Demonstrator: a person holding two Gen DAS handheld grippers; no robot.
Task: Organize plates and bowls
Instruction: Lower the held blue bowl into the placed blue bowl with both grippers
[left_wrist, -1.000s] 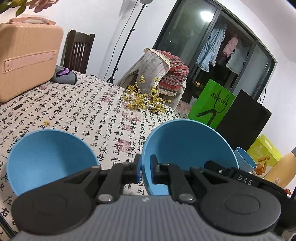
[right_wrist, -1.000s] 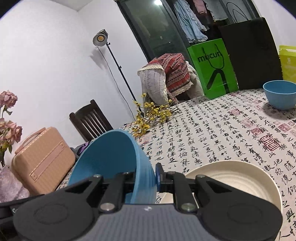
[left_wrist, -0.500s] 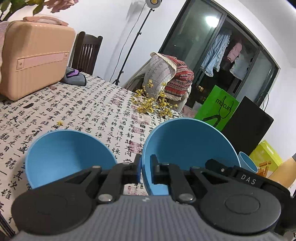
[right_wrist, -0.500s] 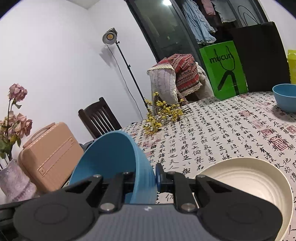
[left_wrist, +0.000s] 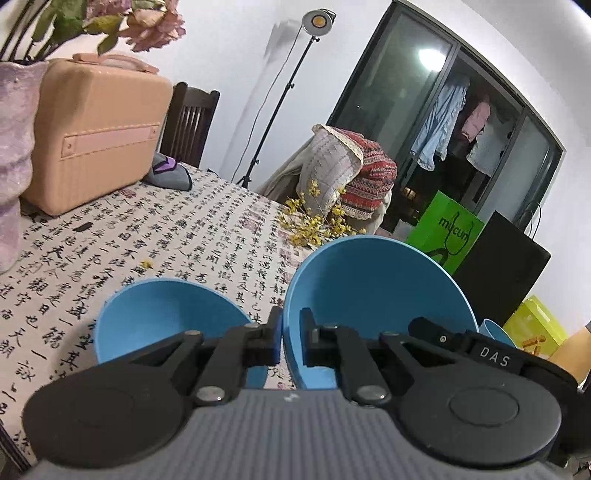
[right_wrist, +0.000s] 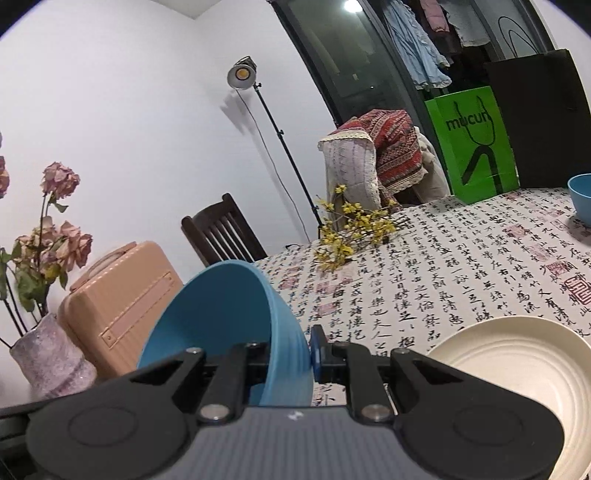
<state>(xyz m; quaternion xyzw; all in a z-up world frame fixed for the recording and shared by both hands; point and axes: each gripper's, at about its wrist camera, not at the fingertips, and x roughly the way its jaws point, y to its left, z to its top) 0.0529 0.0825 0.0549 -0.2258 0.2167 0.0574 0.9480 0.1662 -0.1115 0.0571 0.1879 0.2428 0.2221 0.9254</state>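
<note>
While both claws grip, the scene reads so:
Surface: table (left_wrist: 207, 236) under a calligraphy-print cloth; peach case (left_wrist: 92, 129) and vase (right_wrist: 51, 362) at its left end, yellow sprigs (right_wrist: 351, 229) at the far edge.
Left gripper (left_wrist: 290, 339): tilted down, clamped on the rim of a blue bowl (left_wrist: 373, 295).
Right gripper (right_wrist: 310, 354): pinching a second blue bowl (right_wrist: 221, 317) by its wall.
Open room: bare cloth mid-table; cream plate (right_wrist: 517, 373) at the near right; third bowl (right_wrist: 581, 195) by the far right edge.

Even, moderately bright indoor light — lit round studio lamp on a black stand (right_wrist: 242, 74) above the jaws; fisheye bending at edges, focus sharp.
</note>
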